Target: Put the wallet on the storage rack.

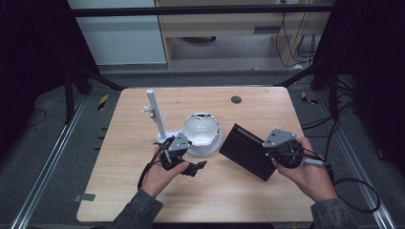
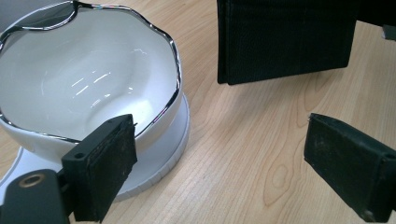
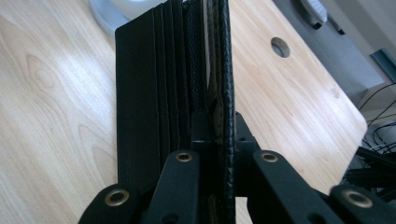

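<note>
Now the right claw [image 1: 267,151] is pinching one black wallet [image 1: 246,150] by its right end, its jaws pressed tight on the leather, and is holding it over the right half of the bench [image 1: 229,200]. In the high view the wallet is running lengthwise from upper left to lower right, tilted so its broad face is showing to the camera, with its upper-left end near the bowl [image 1: 201,130]. In the right gripper view the wallet [image 3: 159,93] is standing on edge between the jaws, its stacked card slots lining up side by side and its long axis pointing away from the camera toward the far end of the bench [image 3: 56,93]. The left claw [image 1: 198,167] is lying low near the bench, just in front of the bowl, its jaws spread wide and gripping nothing; in the left gripper view the bowl [image 2: 88,79] is sitting behind the left jaw and the wallet [image 2: 285,42] is hanging above the wood farther off. Counting: one wallet, one white bowl with a wavy silver rim on a round white base [image 2: 163,154], one white stand [image 1: 156,114] with an upright post behind the bowl, and two claws, one in each hand.
</note>
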`<state>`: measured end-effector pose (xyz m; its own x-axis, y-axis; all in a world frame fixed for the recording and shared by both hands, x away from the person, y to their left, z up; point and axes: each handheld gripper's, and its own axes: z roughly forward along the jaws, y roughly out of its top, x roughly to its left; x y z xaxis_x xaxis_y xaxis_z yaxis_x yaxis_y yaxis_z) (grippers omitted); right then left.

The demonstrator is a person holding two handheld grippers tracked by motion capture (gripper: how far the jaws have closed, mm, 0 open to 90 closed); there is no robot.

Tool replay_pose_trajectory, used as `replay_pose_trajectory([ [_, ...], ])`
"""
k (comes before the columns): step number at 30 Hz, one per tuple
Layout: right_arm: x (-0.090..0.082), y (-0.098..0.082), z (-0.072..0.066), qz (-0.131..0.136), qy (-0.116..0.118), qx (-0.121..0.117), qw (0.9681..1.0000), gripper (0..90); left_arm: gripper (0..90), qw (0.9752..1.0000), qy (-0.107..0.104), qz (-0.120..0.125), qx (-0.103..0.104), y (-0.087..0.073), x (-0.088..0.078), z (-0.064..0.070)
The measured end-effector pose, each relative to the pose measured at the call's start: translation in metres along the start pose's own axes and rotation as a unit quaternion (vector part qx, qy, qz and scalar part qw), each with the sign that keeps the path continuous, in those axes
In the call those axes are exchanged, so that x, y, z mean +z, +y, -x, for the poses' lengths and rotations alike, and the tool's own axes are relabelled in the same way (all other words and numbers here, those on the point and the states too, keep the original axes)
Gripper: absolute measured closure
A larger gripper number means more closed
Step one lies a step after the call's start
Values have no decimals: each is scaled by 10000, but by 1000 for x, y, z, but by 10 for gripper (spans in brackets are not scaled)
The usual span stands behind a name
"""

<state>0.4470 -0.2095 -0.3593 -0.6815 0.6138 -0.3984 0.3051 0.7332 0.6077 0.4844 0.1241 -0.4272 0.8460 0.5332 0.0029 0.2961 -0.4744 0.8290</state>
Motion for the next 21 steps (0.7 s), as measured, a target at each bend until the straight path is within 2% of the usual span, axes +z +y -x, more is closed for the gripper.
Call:
replay_pose_trajectory([
  [13,-8,-3,6,162,-218,125,9996,850,91,9999,-59,89,79,1,2,5],
  [21,-16,-1,10,495,-285,200,9982,850,88,9995,-133,257,134,10,-2,7],
])
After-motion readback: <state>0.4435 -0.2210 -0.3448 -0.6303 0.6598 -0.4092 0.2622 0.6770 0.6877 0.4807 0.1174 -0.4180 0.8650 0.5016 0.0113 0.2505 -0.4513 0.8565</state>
